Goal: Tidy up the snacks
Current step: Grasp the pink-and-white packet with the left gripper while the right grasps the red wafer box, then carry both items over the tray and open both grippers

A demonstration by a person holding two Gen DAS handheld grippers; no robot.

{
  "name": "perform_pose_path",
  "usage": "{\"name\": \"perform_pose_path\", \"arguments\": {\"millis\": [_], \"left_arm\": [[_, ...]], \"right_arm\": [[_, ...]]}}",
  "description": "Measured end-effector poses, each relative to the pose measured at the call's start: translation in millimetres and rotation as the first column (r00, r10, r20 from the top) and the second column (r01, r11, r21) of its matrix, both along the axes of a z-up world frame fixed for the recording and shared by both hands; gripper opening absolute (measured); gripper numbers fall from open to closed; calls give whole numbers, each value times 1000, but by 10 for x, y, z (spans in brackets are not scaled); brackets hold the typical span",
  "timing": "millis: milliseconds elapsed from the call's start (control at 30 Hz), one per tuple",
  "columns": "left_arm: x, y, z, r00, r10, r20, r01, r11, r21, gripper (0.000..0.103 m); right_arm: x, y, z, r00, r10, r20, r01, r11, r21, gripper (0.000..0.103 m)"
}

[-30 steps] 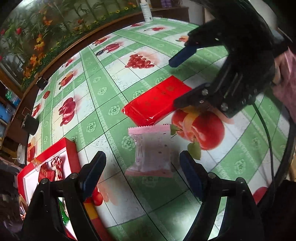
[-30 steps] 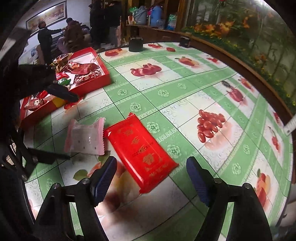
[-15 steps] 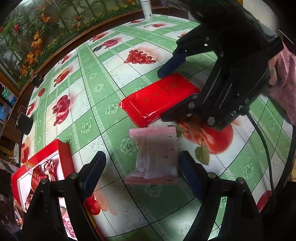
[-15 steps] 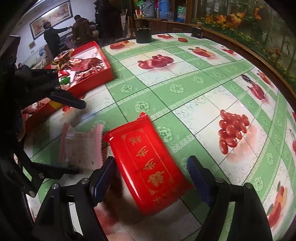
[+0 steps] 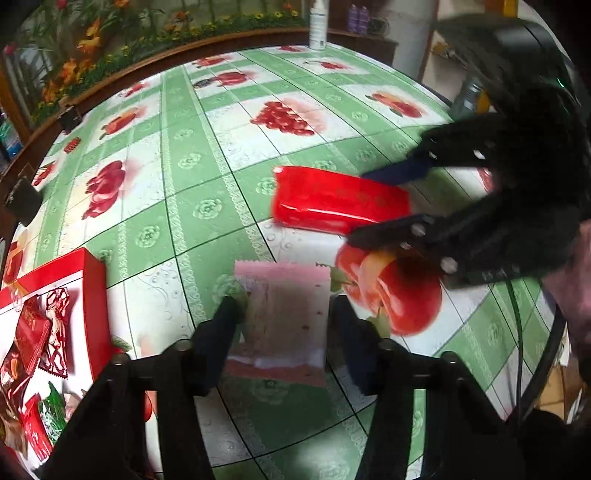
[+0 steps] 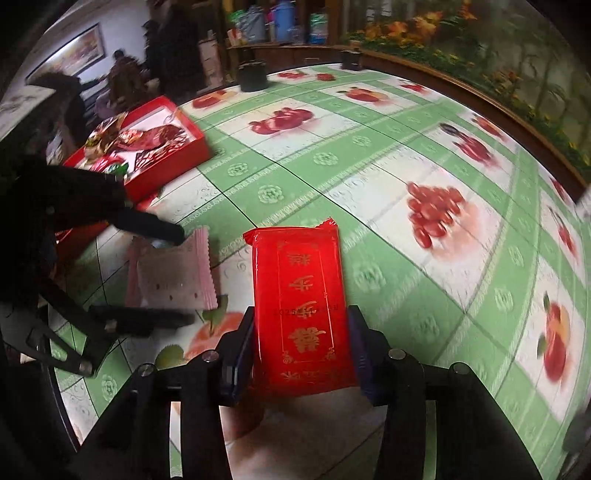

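Observation:
My left gripper [image 5: 286, 325] is shut on a pink snack packet [image 5: 284, 314] that lies on the tablecloth; it also shows in the right wrist view [image 6: 173, 277]. My right gripper [image 6: 301, 343] is shut on a long red snack packet [image 6: 301, 302] with gold lettering, seen in the left wrist view [image 5: 340, 201] just beyond the pink one. The right gripper [image 5: 391, 199] comes in from the right there. A red box [image 5: 92, 291] with several wrapped snacks sits at the left; it also shows in the right wrist view [image 6: 166, 155].
The table has a green and white fruit-print cloth [image 5: 207, 155] and a wooden rim [image 5: 147, 59]. A white bottle [image 5: 317, 26] stands at the far edge. A dark pot [image 6: 253, 75] stands at the far side in the right wrist view. People stand beyond the table.
Both grippers have moved forward and closed: the left one onto the pink packet, the right one onto the red packet. The red packet has turned in line with the right fingers.

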State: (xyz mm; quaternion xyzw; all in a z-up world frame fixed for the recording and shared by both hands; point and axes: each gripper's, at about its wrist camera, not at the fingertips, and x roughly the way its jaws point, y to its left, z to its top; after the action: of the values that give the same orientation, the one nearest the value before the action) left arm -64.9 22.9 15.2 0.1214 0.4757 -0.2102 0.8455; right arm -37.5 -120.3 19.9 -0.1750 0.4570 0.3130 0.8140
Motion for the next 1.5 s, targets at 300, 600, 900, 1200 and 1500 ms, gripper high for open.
{"name": "perform_pose_path", "arguments": {"millis": [300,600,900,1200,1500], "left_arm": [[-117,59,10,996,90,20,-89,995,-43,36],[-304,210,44,986,165,29,-160,978,-136,34],[-450,365,68,978,203,50,-191,965,-181,34],[-639,605,343,966,234,105,-203,948,-246,34],[-918,1184,604,929,339,146,-277,902,-330,34]], "right_arm": [[-113,-117,35,990,-118,-79,126,987,103,47],[-166,-141,56,977,-143,-159,180,952,250,47],[-205,-300,80,951,-221,-216,292,871,395,47],[-206,-328,61,934,-238,-266,339,823,455,47],[-145,79,187,939,-134,-315,303,755,581,47]]}}
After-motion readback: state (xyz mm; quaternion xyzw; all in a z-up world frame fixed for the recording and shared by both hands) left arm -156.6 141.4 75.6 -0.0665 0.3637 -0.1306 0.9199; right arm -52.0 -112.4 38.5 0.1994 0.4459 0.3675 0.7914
